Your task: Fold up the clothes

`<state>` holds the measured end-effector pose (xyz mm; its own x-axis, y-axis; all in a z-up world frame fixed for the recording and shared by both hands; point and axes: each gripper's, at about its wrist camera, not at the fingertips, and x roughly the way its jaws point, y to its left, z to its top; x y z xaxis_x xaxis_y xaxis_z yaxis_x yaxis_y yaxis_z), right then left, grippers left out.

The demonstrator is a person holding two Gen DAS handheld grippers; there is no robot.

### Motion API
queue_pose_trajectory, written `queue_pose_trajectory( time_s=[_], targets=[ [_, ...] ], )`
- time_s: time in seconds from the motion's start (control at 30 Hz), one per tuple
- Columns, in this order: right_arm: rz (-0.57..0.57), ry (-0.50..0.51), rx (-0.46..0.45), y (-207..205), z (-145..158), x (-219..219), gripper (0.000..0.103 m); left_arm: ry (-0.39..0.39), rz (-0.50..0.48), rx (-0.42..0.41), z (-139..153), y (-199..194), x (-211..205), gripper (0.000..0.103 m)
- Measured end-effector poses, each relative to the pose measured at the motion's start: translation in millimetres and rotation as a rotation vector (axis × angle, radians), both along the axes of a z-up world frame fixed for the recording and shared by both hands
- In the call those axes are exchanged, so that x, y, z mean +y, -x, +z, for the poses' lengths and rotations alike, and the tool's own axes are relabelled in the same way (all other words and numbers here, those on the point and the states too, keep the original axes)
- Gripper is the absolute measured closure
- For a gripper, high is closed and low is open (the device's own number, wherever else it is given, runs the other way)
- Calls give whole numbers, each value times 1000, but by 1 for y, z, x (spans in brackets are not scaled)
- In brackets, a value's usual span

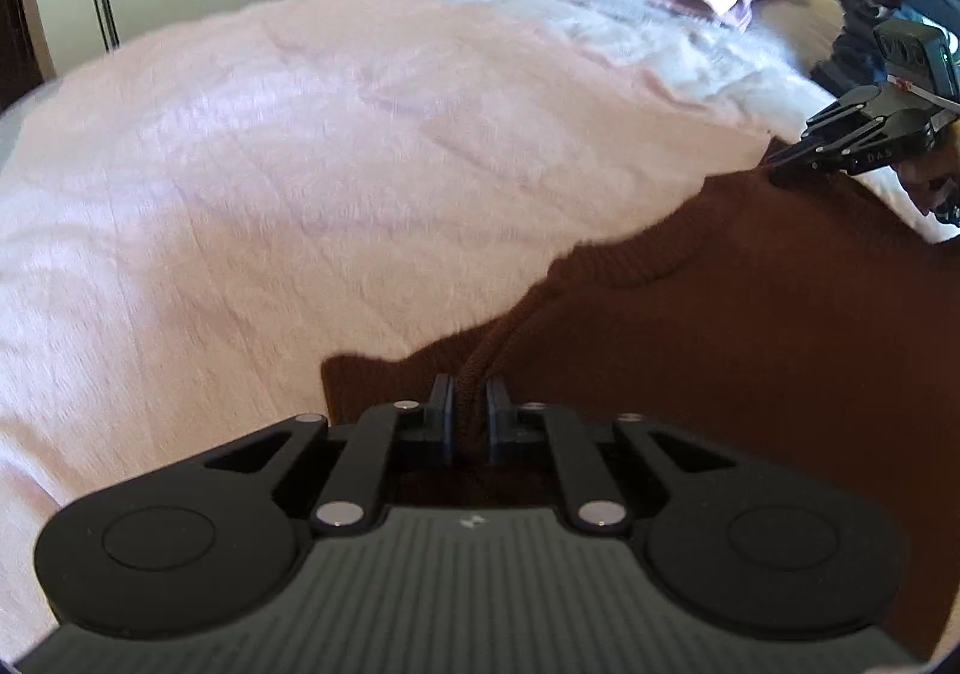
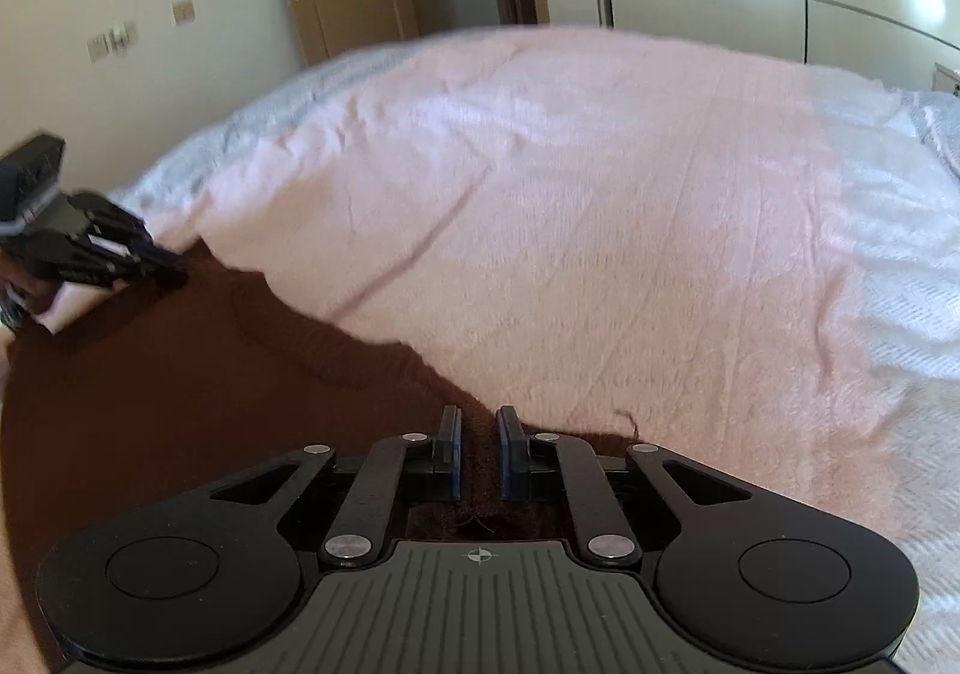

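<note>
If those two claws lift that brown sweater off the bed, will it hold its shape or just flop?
Probably flop: the sweater is a soft knit, already bunching between the left gripper pads. Held also by the right gripper, the middle likely sags. The ribbed knit should grip, not slip.

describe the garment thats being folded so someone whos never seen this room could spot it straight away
Start at the big bed with the pale pink bedspread. On its near side lies a dark brown knitted sweater, pinched at its edge by both black tools. It is the only dark, ribbed fabric on the pink cover.
</note>
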<state>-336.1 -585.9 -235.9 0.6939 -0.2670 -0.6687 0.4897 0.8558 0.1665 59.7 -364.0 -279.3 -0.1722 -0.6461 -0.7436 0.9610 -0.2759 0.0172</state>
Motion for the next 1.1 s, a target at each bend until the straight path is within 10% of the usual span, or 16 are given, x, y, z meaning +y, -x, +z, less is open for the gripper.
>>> queue_pose_trajectory(
  time_s=[0.33, 0.57, 0.7, 0.87, 1.0, 1.1],
  targets=[
    [-91, 203, 134, 18, 49, 60, 68, 88, 81, -98, 53, 15, 50, 86],
    [-59, 100, -66, 51, 58, 183, 68, 118, 11, 11, 64, 56, 156, 84],
    [-148, -36, -39, 68, 12, 202, 68, 6, 63, -54, 18, 57, 178, 84],
    [-312, -112, -109, 98, 12, 217, 68, 49, 179, 43, 21, 38, 202, 84],
    [-402, -88, -131, 112, 28, 244, 36, 100, 220, -7, 38, 48, 223, 84],
    [-438, -55, -79, 110, 33, 262, 35, 113, 254, -57, 44, 64, 236, 81]
  ],
)
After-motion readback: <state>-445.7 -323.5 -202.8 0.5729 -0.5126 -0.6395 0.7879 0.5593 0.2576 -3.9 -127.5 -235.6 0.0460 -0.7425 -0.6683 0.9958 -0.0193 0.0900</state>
